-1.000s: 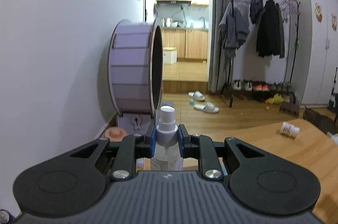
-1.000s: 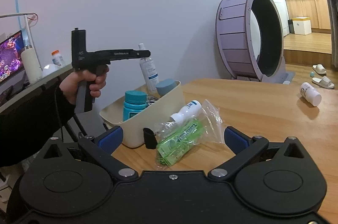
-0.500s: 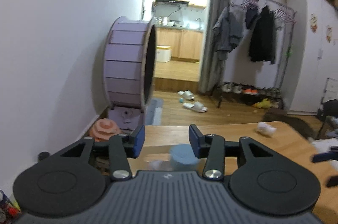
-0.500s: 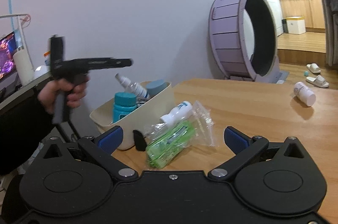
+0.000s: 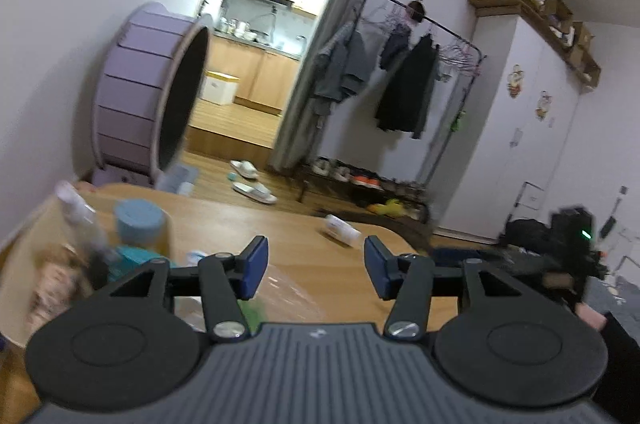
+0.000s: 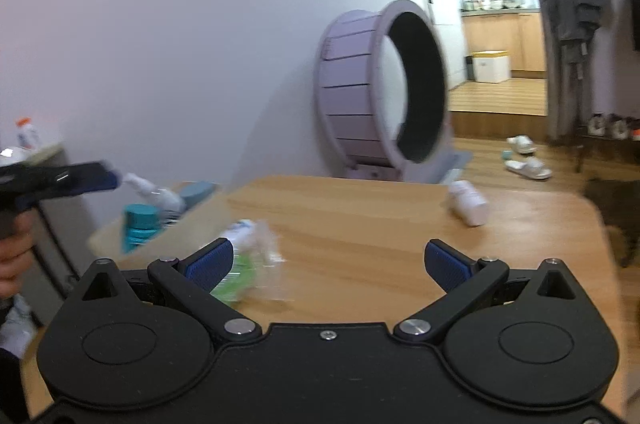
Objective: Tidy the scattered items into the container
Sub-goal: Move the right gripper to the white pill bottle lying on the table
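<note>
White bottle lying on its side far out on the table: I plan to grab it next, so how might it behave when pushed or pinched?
The white bottle lies on its side on the bare wooden table, so a nudge across its length would probably roll it. It looks like smooth plastic, so it may slip in a shallow pinch. How full it is cannot be seen; its weight is uncertain.

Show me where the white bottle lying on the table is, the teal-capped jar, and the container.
white bottle (image 6: 468,203), right wrist view, middle of its side.
teal-capped jar (image 6: 140,215), right wrist view, on its cap.
container (image 5: 24,224), left wrist view, on its far rim.
</note>
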The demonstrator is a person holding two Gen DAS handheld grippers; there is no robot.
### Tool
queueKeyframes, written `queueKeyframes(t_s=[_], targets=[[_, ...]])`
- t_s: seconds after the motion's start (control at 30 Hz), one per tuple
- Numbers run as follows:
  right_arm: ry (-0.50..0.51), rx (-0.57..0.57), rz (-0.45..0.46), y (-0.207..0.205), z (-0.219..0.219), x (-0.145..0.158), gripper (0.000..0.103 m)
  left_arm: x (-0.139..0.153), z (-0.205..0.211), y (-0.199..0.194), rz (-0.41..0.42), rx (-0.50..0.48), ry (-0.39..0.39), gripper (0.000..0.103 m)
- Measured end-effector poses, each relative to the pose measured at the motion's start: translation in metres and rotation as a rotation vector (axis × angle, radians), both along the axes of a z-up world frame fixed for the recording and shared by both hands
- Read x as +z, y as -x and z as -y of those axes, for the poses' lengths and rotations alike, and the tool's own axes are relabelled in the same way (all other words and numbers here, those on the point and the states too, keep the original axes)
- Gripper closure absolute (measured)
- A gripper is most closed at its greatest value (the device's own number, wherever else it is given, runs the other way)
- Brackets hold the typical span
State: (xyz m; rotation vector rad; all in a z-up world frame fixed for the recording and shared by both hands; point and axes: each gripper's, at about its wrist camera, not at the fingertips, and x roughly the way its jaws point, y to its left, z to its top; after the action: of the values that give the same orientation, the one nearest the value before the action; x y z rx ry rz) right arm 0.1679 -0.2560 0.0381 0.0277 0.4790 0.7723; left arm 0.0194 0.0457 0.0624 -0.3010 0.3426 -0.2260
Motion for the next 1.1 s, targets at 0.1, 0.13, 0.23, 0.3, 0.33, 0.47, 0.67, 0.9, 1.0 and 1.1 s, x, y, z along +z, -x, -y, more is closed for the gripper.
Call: queueKeyframes(t_s=[0.1,0.13,0.23,0.3,0.33,0.47,0.67,0.9,1.0,1.1], targets=[[0.047,-0.022,0.019,-0.016,0.005,0.0,0.0,-0.009,0.01,-0.005,-0.013,-0.043,-0.028,0.051],[0.071,-0.026,0.02,-0.023,0.005,-0.001,0.0,-0.012,0.011,-0.007,-0.018,-0.048,-0.035,0.051],[0.14,-0.036,0.02,-0.045,0.002,-0.005,0.0,-0.02,0.013,-0.009,-0.029,-0.054,-0.048,0.05],[0.155,-0.048,0.016,-0.061,0.0,-0.008,0.0,-0.025,0.013,-0.009,-0.031,-0.047,-0.059,0.049],[0.157,-0.049,0.014,-0.068,-0.002,-0.008,0.0,-0.026,0.013,-0.01,-0.029,-0.043,-0.064,0.048],[0.189,-0.045,-0.009,-0.098,-0.012,-0.02,0.008,-0.031,0.012,-0.005,-0.011,-0.035,-0.068,0.045],[0.215,-0.044,-0.079,-0.136,-0.022,-0.047,0.033,-0.041,0.01,-0.012,-0.051,-0.018,-0.071,0.044],[0.208,-0.083,-0.093,-0.155,-0.025,-0.064,0.041,-0.041,0.007,-0.011,-0.057,-0.002,-0.056,0.044],[0.195,-0.095,-0.099,-0.161,-0.024,-0.066,0.041,-0.042,0.008,-0.008,-0.058,0.003,-0.054,0.044],[0.187,-0.092,-0.112,-0.166,-0.024,-0.067,0.048,-0.042,0.008,-0.008,-0.061,0.005,-0.053,0.044]])
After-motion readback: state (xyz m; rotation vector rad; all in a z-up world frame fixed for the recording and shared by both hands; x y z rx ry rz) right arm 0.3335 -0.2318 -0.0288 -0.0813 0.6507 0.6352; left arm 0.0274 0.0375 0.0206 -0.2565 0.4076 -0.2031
